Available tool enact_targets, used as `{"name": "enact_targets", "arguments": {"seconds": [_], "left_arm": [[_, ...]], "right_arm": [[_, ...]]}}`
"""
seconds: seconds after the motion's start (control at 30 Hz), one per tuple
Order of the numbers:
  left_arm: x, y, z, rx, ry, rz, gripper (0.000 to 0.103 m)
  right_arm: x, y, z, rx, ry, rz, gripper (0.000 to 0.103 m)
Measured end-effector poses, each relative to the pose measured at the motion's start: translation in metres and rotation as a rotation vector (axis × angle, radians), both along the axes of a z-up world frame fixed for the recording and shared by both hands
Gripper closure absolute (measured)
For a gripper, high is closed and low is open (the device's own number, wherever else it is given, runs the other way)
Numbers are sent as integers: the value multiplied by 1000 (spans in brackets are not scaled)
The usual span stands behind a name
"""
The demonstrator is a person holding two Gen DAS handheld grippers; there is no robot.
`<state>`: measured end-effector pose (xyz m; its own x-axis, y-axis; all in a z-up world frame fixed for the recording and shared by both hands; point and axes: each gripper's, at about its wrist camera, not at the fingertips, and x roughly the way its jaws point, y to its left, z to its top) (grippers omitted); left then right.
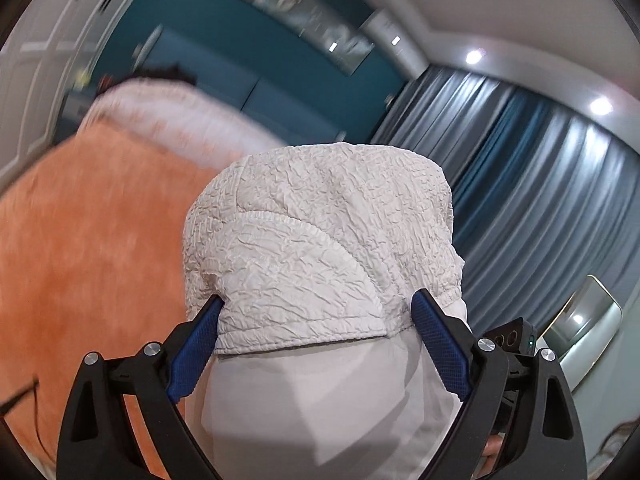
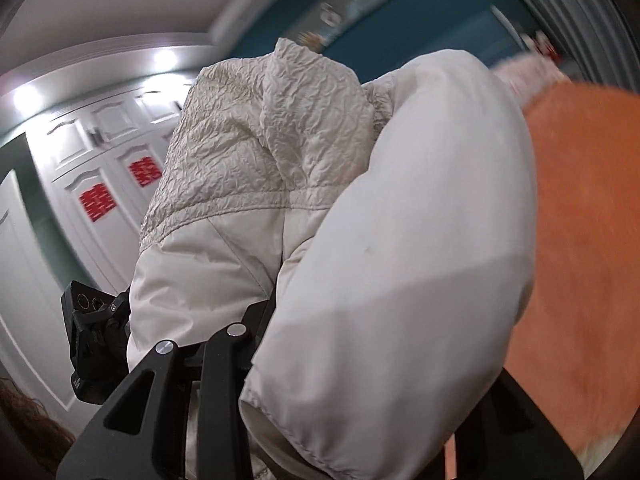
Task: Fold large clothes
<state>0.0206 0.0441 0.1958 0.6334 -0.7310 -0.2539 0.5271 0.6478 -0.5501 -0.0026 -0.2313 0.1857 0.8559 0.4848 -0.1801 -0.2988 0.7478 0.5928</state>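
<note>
white jacket point(image 1: 320, 240) clamped in both grippers, left point(image 1: 318, 316) and right point(image 2: 256, 320), masking orange bedspread point(image 1: 100, 220)

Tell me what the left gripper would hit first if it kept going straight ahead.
The white jacket already bunched between the left gripper fingers. Beyond it, probably the grey-blue curtain, though depth is unclear.

One white garment point(image 1: 320, 240) shows in both wrist views, part crinkled, part smooth. Two tools appear, one to each view: the left tool point(image 1: 318, 308) with two blue-padded fingers point(image 1: 440, 344) bracketing the cloth, and the right tool point(image 2: 256, 320), largely buried under fabric. One orange bed cover point(image 1: 100, 240) lies beneath. Two red paper cut-outs point(image 2: 98, 202) sit on the white wardrobe doors. Two ceiling spotlights point(image 1: 474, 56) glow above the one grey-blue curtain point(image 1: 540, 184). One long picture point(image 1: 304, 16) hangs on the teal wall.
</note>
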Motion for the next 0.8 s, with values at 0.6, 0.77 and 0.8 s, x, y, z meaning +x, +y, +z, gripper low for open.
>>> {"name": "enact_targets", "arguments": {"seconds": [0.6, 0.77, 0.8], "left_arm": [[166, 60, -39, -44, -29, 155, 12], [233, 67, -128, -24, 148, 173, 12], [245, 67, -151, -20, 195, 173, 13]], "right_arm": [[219, 57, -132, -13, 222, 38, 71], [258, 51, -236, -15, 425, -1, 70], [264, 49, -263, -19, 488, -15, 69]]}}
